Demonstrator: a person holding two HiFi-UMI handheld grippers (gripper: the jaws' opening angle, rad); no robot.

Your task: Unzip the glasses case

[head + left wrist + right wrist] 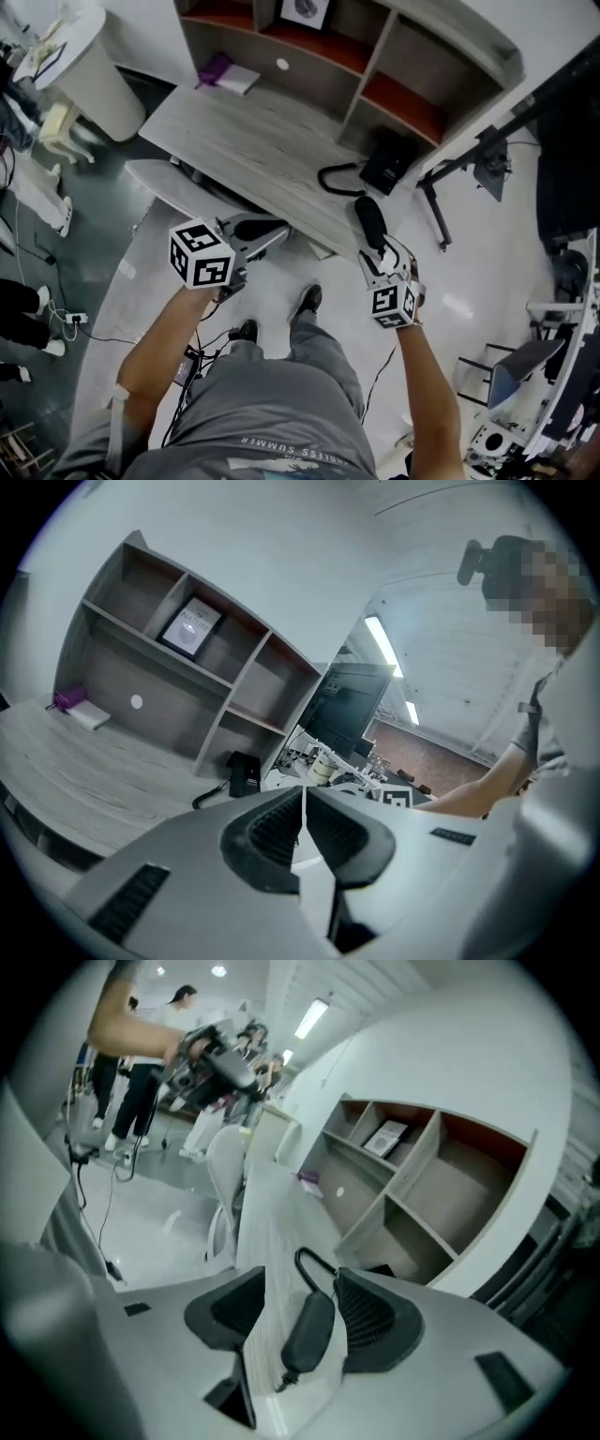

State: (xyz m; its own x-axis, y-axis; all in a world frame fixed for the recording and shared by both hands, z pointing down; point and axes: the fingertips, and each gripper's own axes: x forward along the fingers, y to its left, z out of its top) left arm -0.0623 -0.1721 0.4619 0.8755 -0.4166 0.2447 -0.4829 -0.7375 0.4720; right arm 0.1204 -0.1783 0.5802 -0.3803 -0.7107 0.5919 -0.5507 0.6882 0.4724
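Below, at the left of the head view, the person's bare left forearm rises from the lower corner. Its left hand-held gripper (pixel 272 232) is angled toward the near edge of the grey wood-grain table (pixel 244 141). In the left gripper view its jaws are pressed together with nothing between them. Far back on the table, a purple item (pixel 217 68) lies beside a white booklet (pixel 239 80) under the shelf unit (pixel 375 56). A framed picture (pixel 190 629) stands in one compartment, its print too small to read. Lower down, the hem of the grey shirt (pixel 272 441) carries white lettering ending in "LESS SUMMER". Further right, a black cable (pixel 337 178) loops away from a black box (pixel 389 159). The black glasses case (pixel 370 220) lies at the table's near edge, just beside that loop. The right forearm comes up from the bottom right. Its right hand-held gripper (pixel 382 251) points at the case, jaws spread, the case showing between them with neither pad pressing on it.
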